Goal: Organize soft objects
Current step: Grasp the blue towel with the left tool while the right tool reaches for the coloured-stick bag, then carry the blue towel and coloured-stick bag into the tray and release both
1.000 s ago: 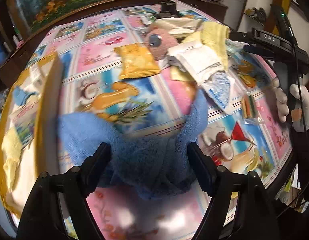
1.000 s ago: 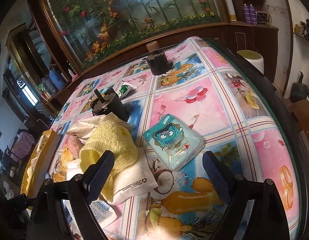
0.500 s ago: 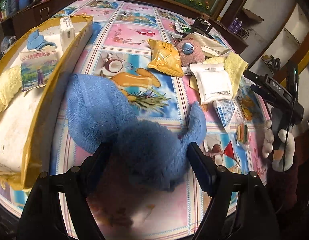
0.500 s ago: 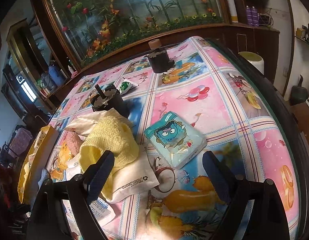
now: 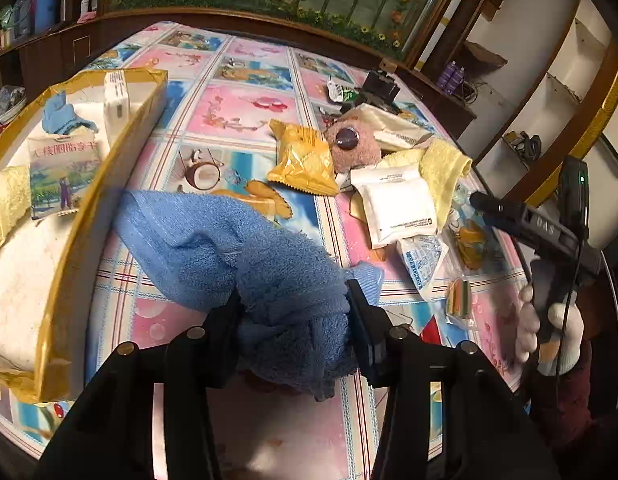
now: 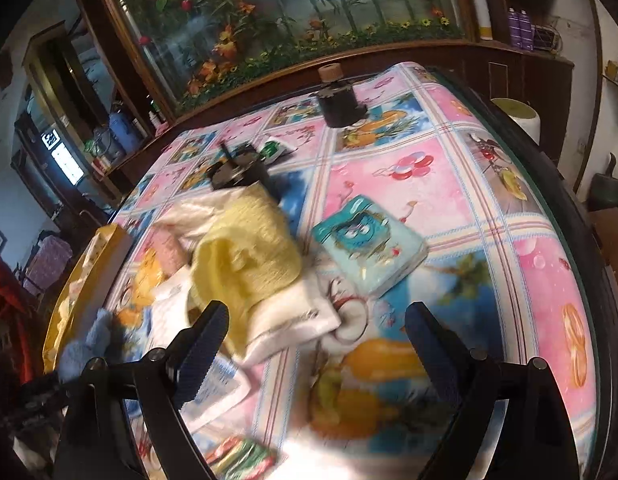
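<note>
My left gripper (image 5: 293, 312) is shut on a bunched blue towel (image 5: 245, 252), lifted above the patterned tablecloth, its loose end trailing toward the yellow-rimmed box (image 5: 105, 184) on the left. That box holds a small blue cloth (image 5: 63, 116), a yellow cloth (image 5: 5, 200), a printed packet (image 5: 63, 172) and a white carton (image 5: 117, 106). A pile sits mid-table: yellow towel (image 5: 445, 176), pink plush (image 5: 351, 148), yellow snack bag (image 5: 305, 160), white pouch (image 5: 401, 208). My right gripper (image 6: 317, 340) is open above the yellow towel (image 6: 249, 248) and white pouch (image 6: 293, 320), holding nothing.
A teal tissue pack (image 6: 369, 244) lies right of the pile. Two black round stands (image 6: 237, 172) (image 6: 341, 100) sit farther back. A gloved hand (image 5: 549, 324) holds the other gripper at the table's right edge. Small packets (image 5: 423, 256) lie near that edge. Wooden cabinets ring the table.
The left gripper closed tighter on the blue towel and raised it, swinging toward the box on the left. The right gripper dipped slightly toward the table; its view is blurred.
</note>
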